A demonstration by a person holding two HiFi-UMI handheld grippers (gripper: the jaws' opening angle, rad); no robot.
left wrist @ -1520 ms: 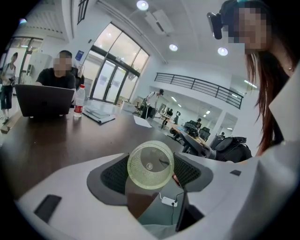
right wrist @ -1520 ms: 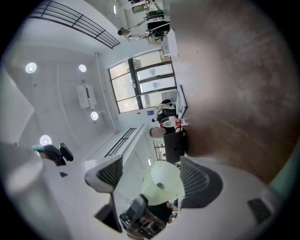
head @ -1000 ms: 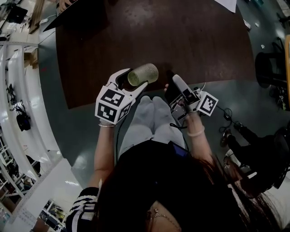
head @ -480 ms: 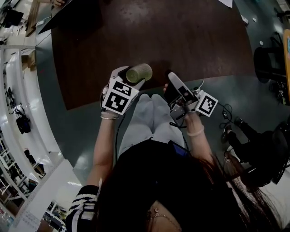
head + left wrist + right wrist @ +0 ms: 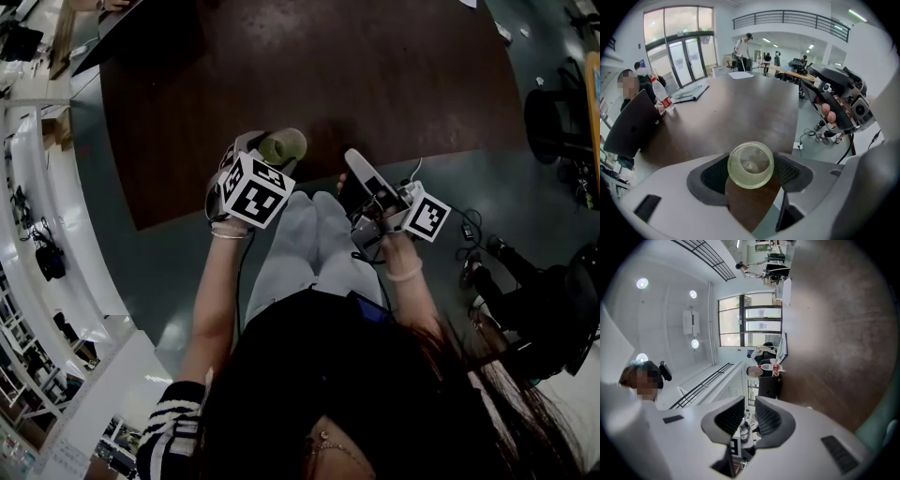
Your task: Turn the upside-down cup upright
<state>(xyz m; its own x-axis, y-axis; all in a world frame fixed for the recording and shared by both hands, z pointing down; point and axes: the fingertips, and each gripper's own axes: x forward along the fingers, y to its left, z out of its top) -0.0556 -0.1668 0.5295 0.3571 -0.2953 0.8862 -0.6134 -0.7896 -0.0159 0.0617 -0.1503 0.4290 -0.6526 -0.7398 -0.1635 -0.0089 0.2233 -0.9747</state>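
1. Well off to the left of the left gripper, in its own view, a dark laptop stands open on the brown table. A bottle with a red label is just beside the laptop.
2. The left gripper's jaws stand wide and clamp the cup, with one dark pad pressed on each side.
3. That cup is pale green and see-through. It is held clear above the table's near edge, with one round end turned toward that gripper's camera. Whether that end is the mouth or the base, I cannot tell. In the head view it lies tilted and sticks out past the jaws, away from the person.
4. Between the two grippers show the person's legs in light trousers.
5. The right gripper is to the right of the cup and well apart from it, with fingers wrapped round its handle. Its jaws have just been closing and now stand nearly together, with a slim gap and nothing between them. Its marker cube sits at the back end.
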